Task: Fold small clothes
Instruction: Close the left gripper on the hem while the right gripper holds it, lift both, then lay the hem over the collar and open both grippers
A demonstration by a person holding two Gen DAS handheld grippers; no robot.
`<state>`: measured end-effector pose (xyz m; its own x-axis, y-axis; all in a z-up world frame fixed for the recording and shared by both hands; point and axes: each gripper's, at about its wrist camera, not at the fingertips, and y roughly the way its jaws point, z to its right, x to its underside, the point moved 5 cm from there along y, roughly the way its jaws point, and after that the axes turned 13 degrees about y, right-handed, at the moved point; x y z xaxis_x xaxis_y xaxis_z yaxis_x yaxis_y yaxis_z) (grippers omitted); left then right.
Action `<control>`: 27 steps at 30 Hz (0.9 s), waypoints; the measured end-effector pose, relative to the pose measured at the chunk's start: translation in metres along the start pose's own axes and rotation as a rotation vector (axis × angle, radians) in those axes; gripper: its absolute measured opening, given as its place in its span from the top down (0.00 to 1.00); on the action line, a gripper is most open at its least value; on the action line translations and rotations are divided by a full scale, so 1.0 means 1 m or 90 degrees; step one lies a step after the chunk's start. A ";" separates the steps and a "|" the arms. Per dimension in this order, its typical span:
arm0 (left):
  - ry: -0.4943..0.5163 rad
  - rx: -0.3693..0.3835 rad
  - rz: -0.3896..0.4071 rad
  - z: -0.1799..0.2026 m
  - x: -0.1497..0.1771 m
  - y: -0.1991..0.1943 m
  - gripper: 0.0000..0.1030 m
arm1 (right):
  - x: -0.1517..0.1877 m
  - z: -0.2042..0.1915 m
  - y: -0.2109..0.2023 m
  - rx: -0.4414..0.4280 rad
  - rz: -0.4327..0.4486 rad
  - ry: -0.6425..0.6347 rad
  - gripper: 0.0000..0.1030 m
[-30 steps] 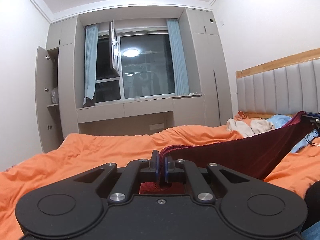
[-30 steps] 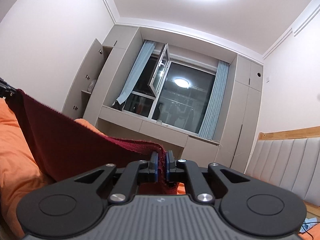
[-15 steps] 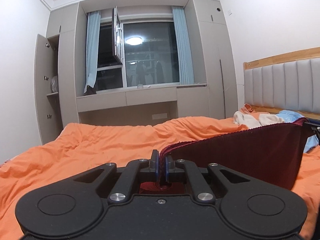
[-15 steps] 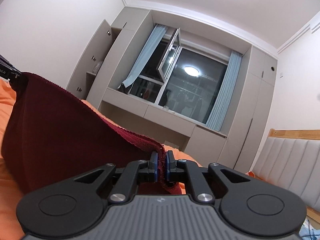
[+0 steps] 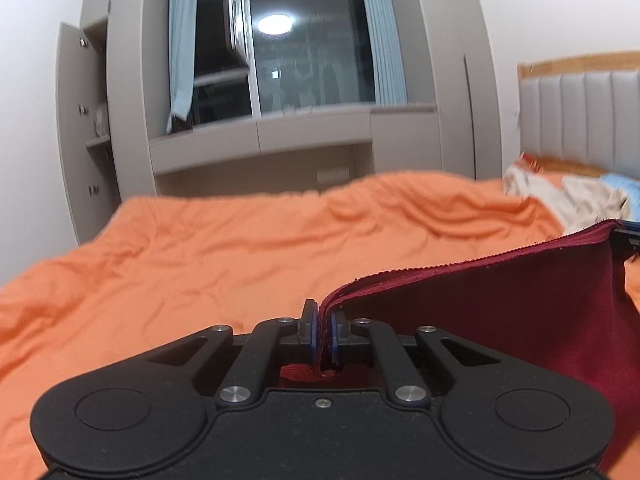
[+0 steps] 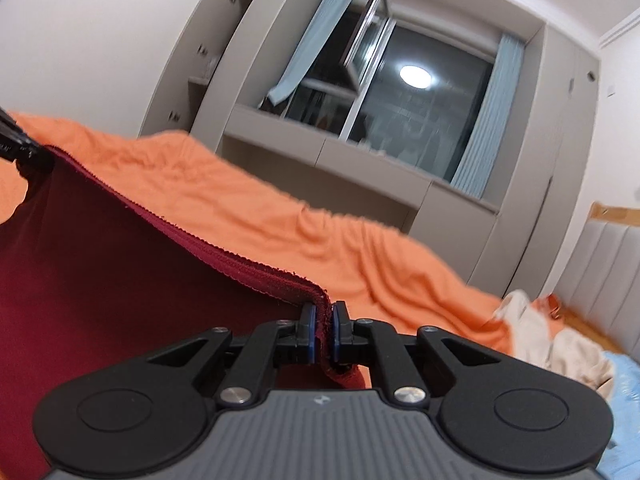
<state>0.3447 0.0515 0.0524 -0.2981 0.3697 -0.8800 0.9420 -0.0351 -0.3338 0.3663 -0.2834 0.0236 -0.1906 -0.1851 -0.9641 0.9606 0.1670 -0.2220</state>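
A dark red garment [image 5: 500, 312] hangs stretched between my two grippers above the orange bed cover [image 5: 240, 248]. My left gripper [image 5: 323, 334] is shut on one top corner of its ribbed edge. My right gripper [image 6: 323, 330] is shut on the other top corner; the garment [image 6: 100, 280] spreads to the left in the right wrist view. The right gripper's tip shows at the far right edge of the left wrist view [image 5: 628, 236]. The left gripper's tip shows at the far left of the right wrist view [image 6: 16, 146]. The garment's lower part is hidden behind the gripper bodies.
A pile of cream and light blue clothes [image 5: 572, 200] lies near the grey padded headboard [image 5: 580, 116]; the pile also shows in the right wrist view [image 6: 560, 352]. Grey wardrobes and a window [image 5: 312, 68] stand beyond the bed. The orange cover [image 6: 320, 232] is rumpled.
Both grippers have come down and tilted toward the bed, still holding the garment taut; the bed cover fills more of both views and the ceiling has dropped out of view.
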 end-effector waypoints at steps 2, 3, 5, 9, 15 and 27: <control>0.002 0.005 -0.028 0.000 0.009 0.026 0.94 | 0.012 -0.002 0.023 -0.006 -0.026 -0.005 0.91; 0.003 0.006 -0.040 0.000 0.013 0.038 0.94 | 0.020 -0.004 0.029 -0.008 -0.037 -0.004 0.91; 0.002 0.009 -0.063 0.000 0.021 0.058 0.93 | 0.033 -0.006 0.045 -0.012 -0.063 0.000 0.91; -0.008 0.017 -0.107 0.002 0.039 0.089 0.94 | 0.058 -0.008 0.055 -0.022 -0.106 0.015 0.91; -0.026 0.031 -0.157 0.007 0.061 0.112 0.93 | 0.072 -0.011 0.055 -0.019 -0.136 0.020 0.83; -0.054 0.025 -0.198 0.006 0.074 0.121 0.54 | 0.067 -0.004 0.048 -0.001 -0.137 0.035 0.26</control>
<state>0.4363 0.0693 -0.0550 -0.5845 0.2892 -0.7581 0.7973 0.0311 -0.6028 0.3983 -0.2838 -0.0522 -0.4022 -0.1632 -0.9009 0.8961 0.1316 -0.4239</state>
